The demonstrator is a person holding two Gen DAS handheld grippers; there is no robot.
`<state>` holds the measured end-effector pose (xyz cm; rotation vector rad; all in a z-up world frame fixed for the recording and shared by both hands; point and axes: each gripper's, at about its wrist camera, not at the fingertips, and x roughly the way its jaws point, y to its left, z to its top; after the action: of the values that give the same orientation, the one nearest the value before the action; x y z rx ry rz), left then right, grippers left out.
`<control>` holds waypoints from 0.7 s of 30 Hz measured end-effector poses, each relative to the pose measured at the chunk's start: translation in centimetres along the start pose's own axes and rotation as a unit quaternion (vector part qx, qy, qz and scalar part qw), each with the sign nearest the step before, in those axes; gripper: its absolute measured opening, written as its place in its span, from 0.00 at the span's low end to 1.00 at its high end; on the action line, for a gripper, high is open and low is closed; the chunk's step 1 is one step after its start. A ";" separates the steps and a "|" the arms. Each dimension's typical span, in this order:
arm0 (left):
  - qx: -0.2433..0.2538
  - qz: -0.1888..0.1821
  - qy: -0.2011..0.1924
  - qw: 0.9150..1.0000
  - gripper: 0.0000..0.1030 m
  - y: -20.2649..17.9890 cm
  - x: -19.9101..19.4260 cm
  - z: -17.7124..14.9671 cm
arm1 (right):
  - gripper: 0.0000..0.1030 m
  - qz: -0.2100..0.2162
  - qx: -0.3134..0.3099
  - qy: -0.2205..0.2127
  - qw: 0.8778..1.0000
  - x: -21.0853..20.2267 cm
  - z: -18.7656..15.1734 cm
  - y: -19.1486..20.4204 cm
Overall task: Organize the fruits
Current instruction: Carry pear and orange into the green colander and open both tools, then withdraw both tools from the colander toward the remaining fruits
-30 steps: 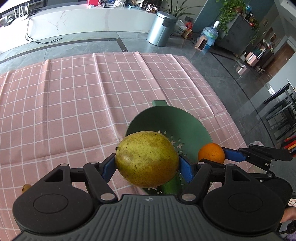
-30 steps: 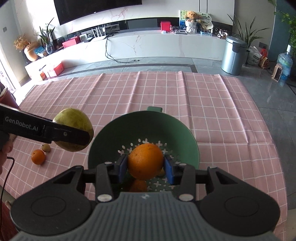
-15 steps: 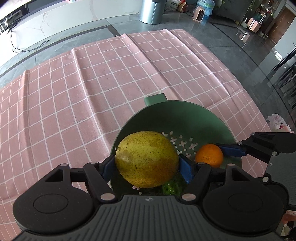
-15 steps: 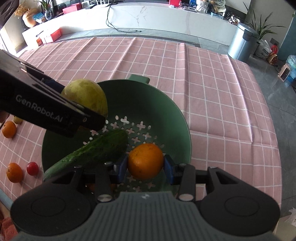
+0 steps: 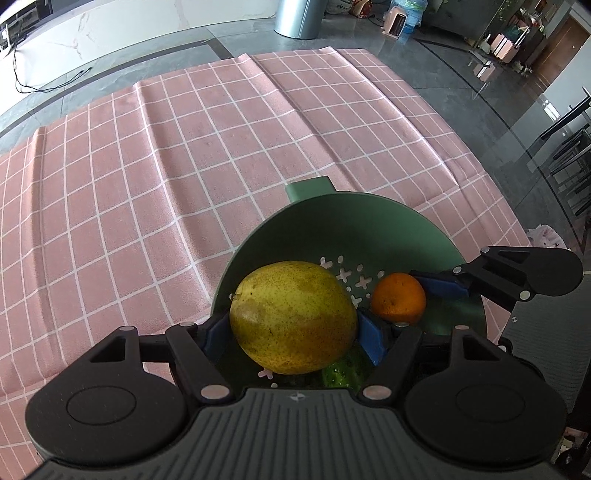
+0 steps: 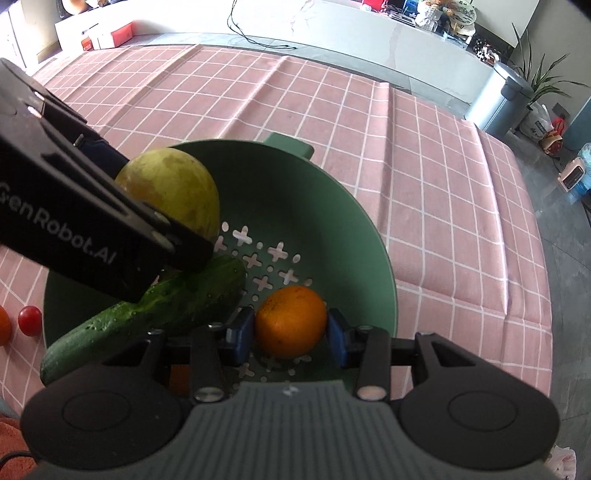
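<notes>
- Two fruits are in our grip over the green colander [image 5: 369, 221]: a yellow-green pear [image 5: 293, 317] and an orange [image 6: 291, 320].
- We hold the pear between the blue pads of our left gripper [image 5: 293, 332], jaws closed against its sides; it sits above the colander's near-left wall, and we cannot tell whether it touches anything beneath.
- We hold the orange in our right gripper [image 6: 291, 332], pads pressed on both flanks, low inside the colander near its perforated floor; whether it rests on that floor we cannot tell.
- Under the pear we see a cucumber [image 6: 147, 314] lying slantwise in the colander, one end toward the cross-shaped holes and the other reaching over the near-left rim.
- Below our right gripper, a patch of orange colour shows in the colander, too hidden to name.
- The colander stands on a pink checked tablecloth [image 5: 147, 166], its tab handle [image 5: 309, 188] pointing away from us.
- Left of the colander on the cloth we see a cherry tomato [image 6: 29, 319], and just beside it, at the frame edge, part of an orange-coloured fruit [image 6: 3, 330].
- Beyond the cloth's far edge we see a grey floor, a silver bin [image 6: 498, 99] and a white counter [image 6: 332, 33].
</notes>
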<state>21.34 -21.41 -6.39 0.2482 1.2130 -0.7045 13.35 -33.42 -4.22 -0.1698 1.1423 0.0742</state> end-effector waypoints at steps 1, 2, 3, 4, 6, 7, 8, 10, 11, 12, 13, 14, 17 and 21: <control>0.004 0.002 0.001 1.000 0.79 -0.1 0.0 -0.1 | 0.38 -0.001 -0.001 0.000 1.000 0.0 0.0 0.1; 0.008 0.004 0.001 1.000 0.79 -0.2 0.0 -0.1 | 0.39 -0.002 -0.003 0.000 1.000 -0.1 0.0 0.2; 0.012 0.006 0.003 1.000 0.79 -0.3 0.0 -0.2 | 0.39 -0.002 -0.002 0.000 1.000 -0.2 0.0 0.3; 0.015 0.008 0.003 1.000 0.79 -0.4 0.0 -0.3 | 0.39 -0.003 -0.002 0.001 1.000 -0.2 0.0 0.3; 0.009 0.010 0.003 1.000 0.81 -0.3 -0.1 -0.4 | 0.39 -0.003 -0.004 0.002 1.000 -0.4 -0.1 0.5; 0.003 0.008 0.006 1.000 0.81 -0.1 -0.1 -0.4 | 0.39 -0.004 -0.006 0.003 1.000 -0.5 -0.1 0.6; -0.004 0.005 0.007 1.000 0.81 0.0 -0.2 -0.4 | 0.40 -0.006 -0.007 0.002 1.000 -0.6 -0.1 0.6; -0.012 0.003 0.005 1.000 0.80 0.2 -0.6 -0.6 | 0.46 -0.010 -0.008 -0.003 1.000 -0.9 0.0 0.7; -0.013 0.003 0.003 1.000 0.80 0.1 -0.8 -0.7 | 0.48 -0.010 -0.007 -0.008 1.000 -1.2 0.0 0.7; -0.014 0.005 0.000 1.000 0.80 0.0 -1.2 -0.8 | 0.49 -0.010 -0.005 -0.011 1.000 -1.5 -0.1 0.7; -0.013 0.005 -0.003 1.000 0.80 -0.1 -1.6 -0.9 | 0.49 -0.010 -0.004 -0.015 1.000 -1.9 -0.1 0.7; -0.013 0.005 -0.007 1.000 0.80 -0.1 -2.0 -1.0 | 0.52 -0.010 -0.003 -0.018 1.000 -2.2 -0.1 0.8; -0.008 -0.001 -0.029 1.000 0.80 -0.3 -3.9 -1.4 | 0.60 -0.016 0.002 -0.029 0.999 -3.3 -0.4 1.2; 0.002 0.009 -0.059 0.998 0.80 -0.9 -7.0 -2.1 | 0.65 -0.018 0.023 -0.048 0.998 -5.0 -0.9 1.7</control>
<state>18.00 -18.48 -0.59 0.2185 1.0955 -0.6962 10.26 -31.79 -0.23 -0.1455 1.0449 0.0239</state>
